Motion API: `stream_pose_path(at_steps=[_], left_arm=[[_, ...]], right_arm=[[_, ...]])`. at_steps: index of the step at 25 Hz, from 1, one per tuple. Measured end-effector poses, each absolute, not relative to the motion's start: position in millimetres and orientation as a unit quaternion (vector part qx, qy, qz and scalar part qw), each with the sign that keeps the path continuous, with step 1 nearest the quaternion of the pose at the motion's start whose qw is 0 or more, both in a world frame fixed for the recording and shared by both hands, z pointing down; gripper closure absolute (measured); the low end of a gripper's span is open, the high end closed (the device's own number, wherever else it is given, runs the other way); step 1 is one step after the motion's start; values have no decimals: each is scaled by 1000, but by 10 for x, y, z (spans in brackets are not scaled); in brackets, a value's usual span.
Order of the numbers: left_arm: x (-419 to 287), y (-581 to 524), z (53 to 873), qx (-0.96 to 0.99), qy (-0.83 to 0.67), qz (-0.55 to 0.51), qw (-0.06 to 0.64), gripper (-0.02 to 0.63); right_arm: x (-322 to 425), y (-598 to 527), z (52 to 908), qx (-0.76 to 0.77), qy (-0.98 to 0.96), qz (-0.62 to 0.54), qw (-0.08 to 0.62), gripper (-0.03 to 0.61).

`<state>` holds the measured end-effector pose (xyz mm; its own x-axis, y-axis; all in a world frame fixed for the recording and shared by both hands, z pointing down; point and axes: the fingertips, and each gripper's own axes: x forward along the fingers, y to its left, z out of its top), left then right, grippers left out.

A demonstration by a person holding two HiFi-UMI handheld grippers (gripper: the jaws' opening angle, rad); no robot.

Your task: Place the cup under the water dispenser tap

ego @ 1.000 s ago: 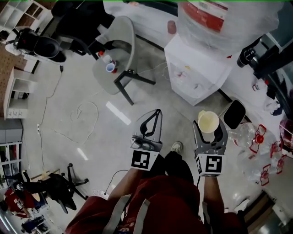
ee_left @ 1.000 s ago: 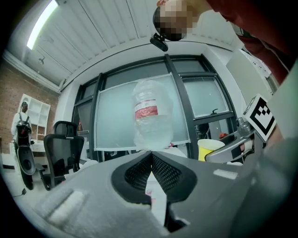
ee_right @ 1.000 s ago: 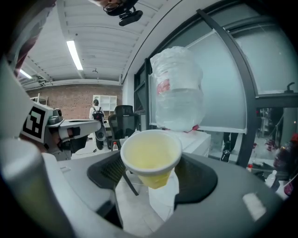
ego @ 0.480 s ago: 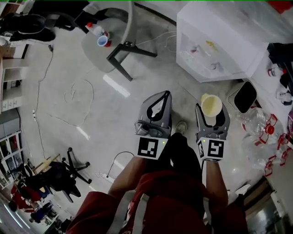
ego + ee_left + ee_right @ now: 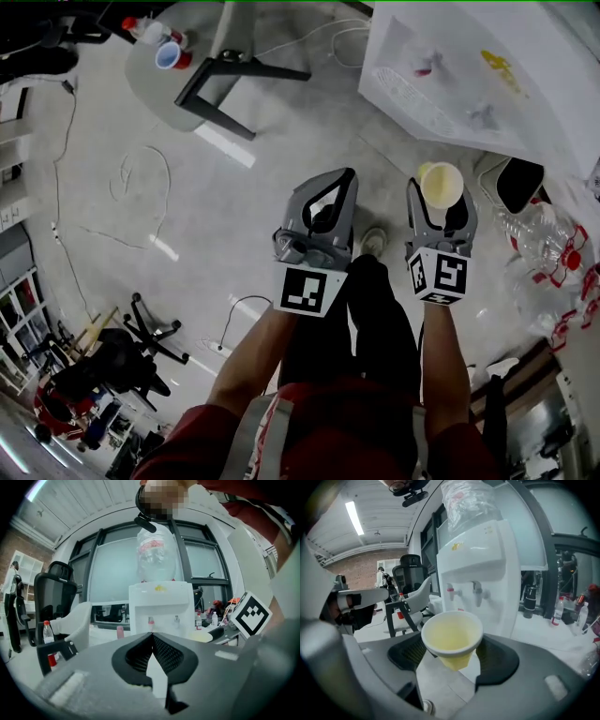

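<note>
Both grippers nearer white box-shaped water dispenser [image 5: 469, 70] than 1 s ago. L gripper [image 5: 152, 637]: jaws together, nothing between. R gripper [image 5: 452, 657]: jaws spread wide, clamped on pale yellow paper cup [image 5: 452, 637], upright, in air, short of dispenser. Red + grey taps [image 5: 477, 590] beyond cup rim. Grey chair [image 5: 159, 89] far left.
</note>
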<state>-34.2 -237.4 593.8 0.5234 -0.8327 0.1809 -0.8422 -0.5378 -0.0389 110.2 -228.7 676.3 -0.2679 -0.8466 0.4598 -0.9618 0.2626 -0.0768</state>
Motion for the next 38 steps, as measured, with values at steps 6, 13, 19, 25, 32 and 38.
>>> stream_pose_path(at_steps=[6,13,19,25,32,38], left_arm=[[-285,-2377,6493,876,-467,110,48,615],[-313,-2414,6967,874,-462,131,67,615],[-305,-2387,7137,872,-462,134,88,615],[-272,-2375,7236,877,-452,137,92,615],[-292,-2375,7326,878,-447,146,94,615],[-321,-2390,7373,876,-447,150,100,615]], right_arm=[[1093,-2365,7265,584,-770,184,181,255],[1132,-2373,7621,587,-761,195,193,255],[1186,-2578,7735,594,-758,189,192,255],[1280,-2923,7750,613,-749,175,181,255],[1395,-3269,7802,638,-732,158,177,255],[1511,-3369,7897,657,-713,165,178,255]])
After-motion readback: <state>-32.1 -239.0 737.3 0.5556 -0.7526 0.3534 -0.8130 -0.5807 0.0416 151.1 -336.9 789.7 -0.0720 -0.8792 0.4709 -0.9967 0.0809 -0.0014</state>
